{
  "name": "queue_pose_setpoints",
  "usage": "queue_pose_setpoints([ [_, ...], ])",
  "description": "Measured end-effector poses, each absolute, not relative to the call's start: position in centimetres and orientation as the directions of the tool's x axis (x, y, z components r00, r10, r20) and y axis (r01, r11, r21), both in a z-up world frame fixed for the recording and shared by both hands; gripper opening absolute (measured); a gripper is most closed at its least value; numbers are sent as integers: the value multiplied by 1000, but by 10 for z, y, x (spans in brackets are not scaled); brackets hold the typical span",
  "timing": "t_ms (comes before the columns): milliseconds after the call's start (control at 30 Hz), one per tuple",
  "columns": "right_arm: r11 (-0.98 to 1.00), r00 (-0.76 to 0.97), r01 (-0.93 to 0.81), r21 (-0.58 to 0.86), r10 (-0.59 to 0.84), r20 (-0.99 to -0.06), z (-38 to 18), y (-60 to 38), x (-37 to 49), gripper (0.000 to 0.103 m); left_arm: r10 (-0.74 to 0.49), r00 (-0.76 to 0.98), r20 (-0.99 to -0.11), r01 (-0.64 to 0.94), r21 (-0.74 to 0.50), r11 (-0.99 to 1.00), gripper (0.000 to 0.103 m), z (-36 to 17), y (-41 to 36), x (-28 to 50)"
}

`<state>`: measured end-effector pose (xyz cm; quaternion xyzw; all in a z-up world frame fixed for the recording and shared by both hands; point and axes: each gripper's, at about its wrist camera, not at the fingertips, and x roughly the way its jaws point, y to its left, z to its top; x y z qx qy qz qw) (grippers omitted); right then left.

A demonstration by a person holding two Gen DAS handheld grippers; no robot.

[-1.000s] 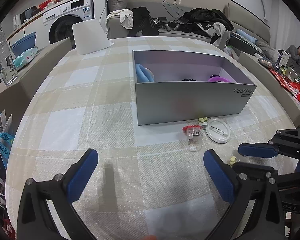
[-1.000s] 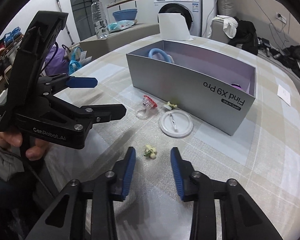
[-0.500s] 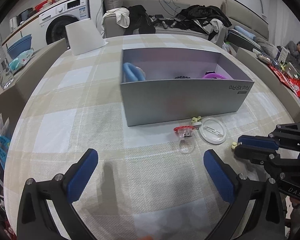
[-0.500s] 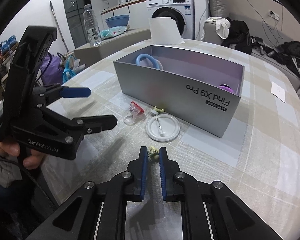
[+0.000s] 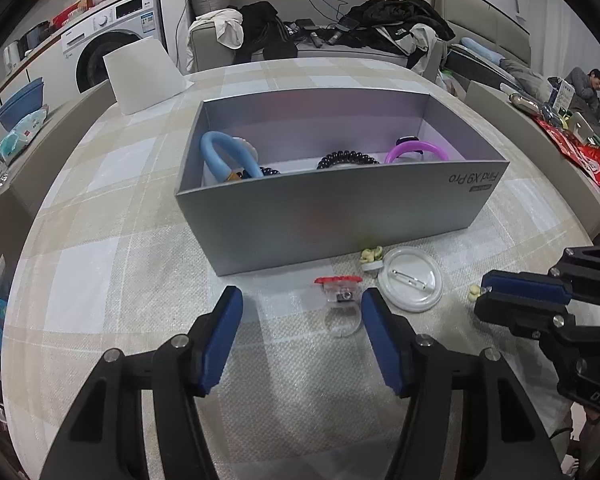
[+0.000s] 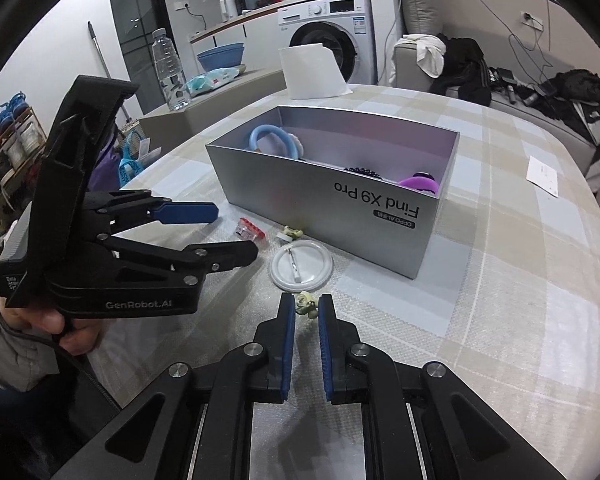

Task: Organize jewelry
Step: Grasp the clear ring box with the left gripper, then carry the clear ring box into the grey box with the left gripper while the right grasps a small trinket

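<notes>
A grey open box (image 5: 332,216) (image 6: 340,216) stands on the checked table and holds a blue ring (image 5: 228,156), a black coil band (image 5: 346,159) and a purple ring (image 5: 416,150). In front of it lie a clear ring with a red top (image 5: 339,300) (image 6: 251,233), a white round pin badge (image 5: 412,280) (image 6: 302,270) and a small pale yellow earring (image 5: 371,255) (image 6: 292,233). My left gripper (image 5: 302,336) (image 6: 224,232) is open, with the red-topped ring just ahead between its fingers. My right gripper (image 6: 307,312) (image 5: 486,296) is shut on a second pale yellow earring (image 6: 306,305) (image 5: 475,290).
A white card (image 5: 142,74) stands at the table's far left. A paper slip (image 6: 544,174) lies at the table's far right. A water bottle (image 6: 170,70) and blue basin (image 6: 220,56) sit on a side counter. A sofa with clothes (image 5: 380,24) is beyond.
My right gripper has closed on the yellow earring and lifted it slightly. My left gripper has moved forward toward the red-topped ring and narrowed its opening.
</notes>
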<state>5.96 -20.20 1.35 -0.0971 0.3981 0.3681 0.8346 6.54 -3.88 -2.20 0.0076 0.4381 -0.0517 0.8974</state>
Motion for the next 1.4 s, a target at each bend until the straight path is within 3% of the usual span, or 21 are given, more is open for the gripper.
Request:
queue_pose_setpoints([
  [67,709,412,-692,131,538,-736,14,-203,59,11,-85,614,-785,101,-29,994,35,-21,-40,66],
  [167,709,411,-693,132,539,-735,14,-203,59,11,-104,616,-781,112,-45,993,16,-21,-40,63],
  [200,709,411,-693,132,539,-735,14,-202,59,11,-113,617,-779,116,-52,992,15,-20,-40,62],
  [733,707,417,-694,135,548,-726,16,-203,60,11,-94,684,-723,95,-40,995,14,-8,-33,44],
  [1400,726,504,-669,161,602,-619,57,-202,72,11,-90,756,-648,98,-25,995,14,22,-36,57],
])
